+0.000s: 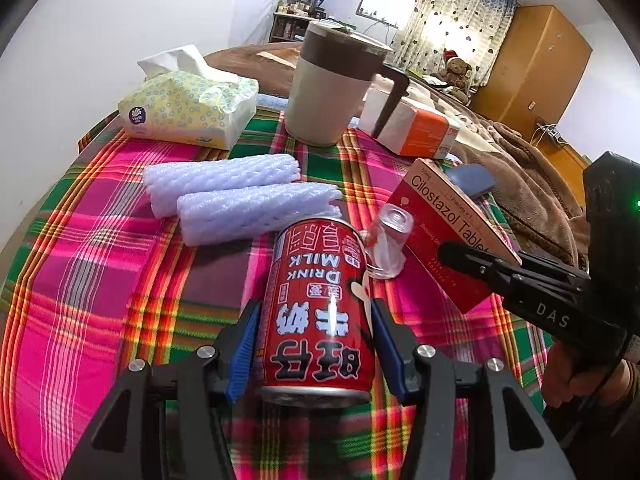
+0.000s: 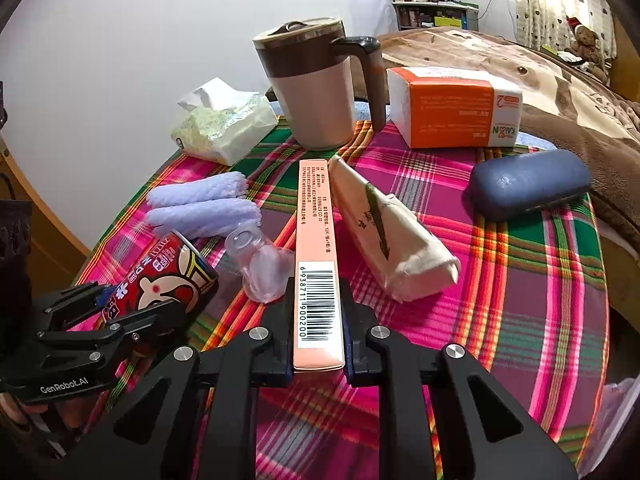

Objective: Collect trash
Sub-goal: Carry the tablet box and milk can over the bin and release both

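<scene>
My left gripper [image 1: 314, 312] is shut on a red milk drink can [image 1: 320, 304], held above the plaid tablecloth [image 1: 100, 280]; the can also shows in the right wrist view [image 2: 160, 284]. My right gripper [image 2: 318, 292] is shut on a red Cilostazol tablet box [image 2: 316, 256], gripped on its narrow sides; the box also shows in the left wrist view [image 1: 448, 228]. A small clear plastic cup [image 1: 390, 240] lies on its side between can and box. Two white foam nets [image 1: 240, 196] lie behind the can. A beige tube [image 2: 392, 236] lies right of the box.
A lidded mug [image 1: 336, 88], a yellow tissue pack [image 1: 188, 108] and an orange-white tissue pack [image 2: 452, 108] stand at the back. A dark blue case [image 2: 528, 184] lies at the right edge. A brown blanket [image 2: 560, 92] covers the bed beyond.
</scene>
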A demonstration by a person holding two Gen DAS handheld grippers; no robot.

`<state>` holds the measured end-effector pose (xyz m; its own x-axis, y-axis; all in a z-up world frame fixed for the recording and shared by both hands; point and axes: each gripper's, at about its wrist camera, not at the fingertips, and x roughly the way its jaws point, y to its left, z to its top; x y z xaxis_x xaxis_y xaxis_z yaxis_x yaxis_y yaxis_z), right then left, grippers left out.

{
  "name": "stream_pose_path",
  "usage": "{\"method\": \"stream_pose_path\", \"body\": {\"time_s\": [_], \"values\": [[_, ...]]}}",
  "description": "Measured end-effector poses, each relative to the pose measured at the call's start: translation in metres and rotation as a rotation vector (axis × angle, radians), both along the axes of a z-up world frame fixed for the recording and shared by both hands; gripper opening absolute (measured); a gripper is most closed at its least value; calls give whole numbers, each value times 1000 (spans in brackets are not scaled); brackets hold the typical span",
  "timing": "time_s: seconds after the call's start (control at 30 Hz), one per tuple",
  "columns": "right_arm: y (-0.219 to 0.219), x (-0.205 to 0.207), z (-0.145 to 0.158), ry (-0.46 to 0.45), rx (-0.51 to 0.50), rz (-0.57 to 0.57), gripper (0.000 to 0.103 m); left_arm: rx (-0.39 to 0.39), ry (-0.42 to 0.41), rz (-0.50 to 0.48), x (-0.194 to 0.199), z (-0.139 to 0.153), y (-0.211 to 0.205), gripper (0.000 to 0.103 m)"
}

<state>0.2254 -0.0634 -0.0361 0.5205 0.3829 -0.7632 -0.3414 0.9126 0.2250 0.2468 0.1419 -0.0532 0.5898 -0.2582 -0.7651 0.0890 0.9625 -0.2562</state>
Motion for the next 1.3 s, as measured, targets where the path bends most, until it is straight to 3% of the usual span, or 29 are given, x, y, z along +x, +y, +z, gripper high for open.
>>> {"method": "stream_pose_path", "body": {"time_s": [0.73, 1.3], "values": [[-33, -61, 22, -79, 53, -51, 17, 4, -76, -17, -59, 25, -34, 53], [-113, -113, 44, -159, 63, -203, 17, 32, -170, -165, -93, 55, -122, 53]]}}
